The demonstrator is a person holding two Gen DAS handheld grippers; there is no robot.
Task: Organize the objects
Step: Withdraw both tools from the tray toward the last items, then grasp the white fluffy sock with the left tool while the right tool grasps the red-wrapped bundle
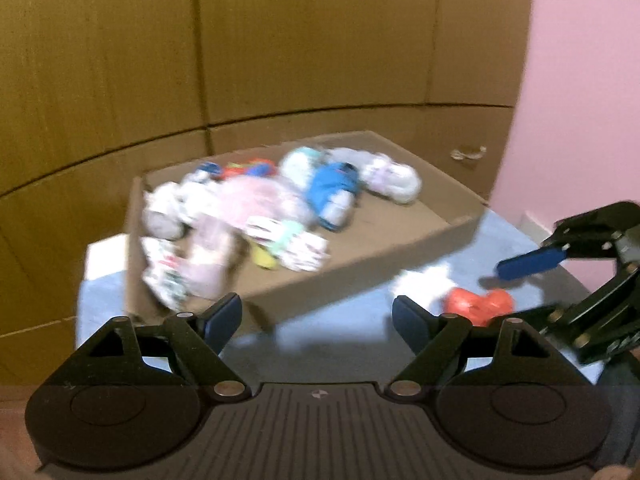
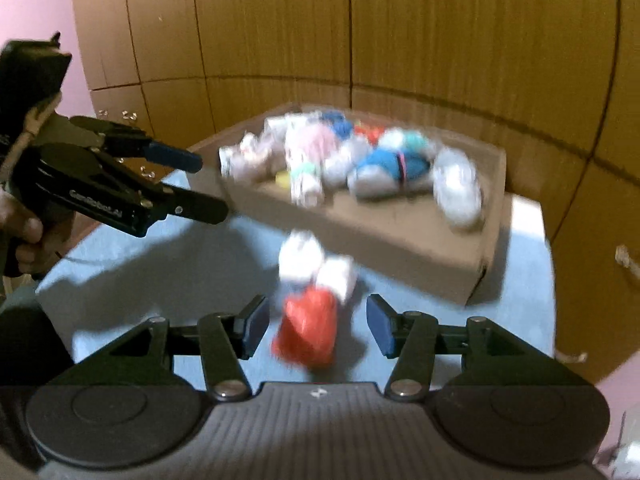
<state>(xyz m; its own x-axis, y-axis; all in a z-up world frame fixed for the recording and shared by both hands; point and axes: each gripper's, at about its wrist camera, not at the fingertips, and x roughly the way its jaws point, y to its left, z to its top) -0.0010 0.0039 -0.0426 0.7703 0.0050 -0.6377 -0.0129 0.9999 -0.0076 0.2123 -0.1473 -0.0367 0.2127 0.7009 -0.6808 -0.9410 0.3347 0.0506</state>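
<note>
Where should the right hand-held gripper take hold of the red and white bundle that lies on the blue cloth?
Probably the red end of the bundle, coming straight down from above. It lies between the open pads of the right hand-held gripper, nearest to them, and looks narrow enough to fit. The white end points toward the cardboard tray.

One shallow cardboard box [image 1: 400,256] sits on one light blue tabletop [image 1: 340,340], holding a heap of small rolled sock bundles [image 1: 248,208]; blur keeps their exact number from being told. One red-and-white bundle [image 2: 308,328] lies alone on the tabletop outside the box. Two handheld grippers are in view, the left gripper [image 1: 316,320] and the right gripper [image 2: 316,326].
</note>
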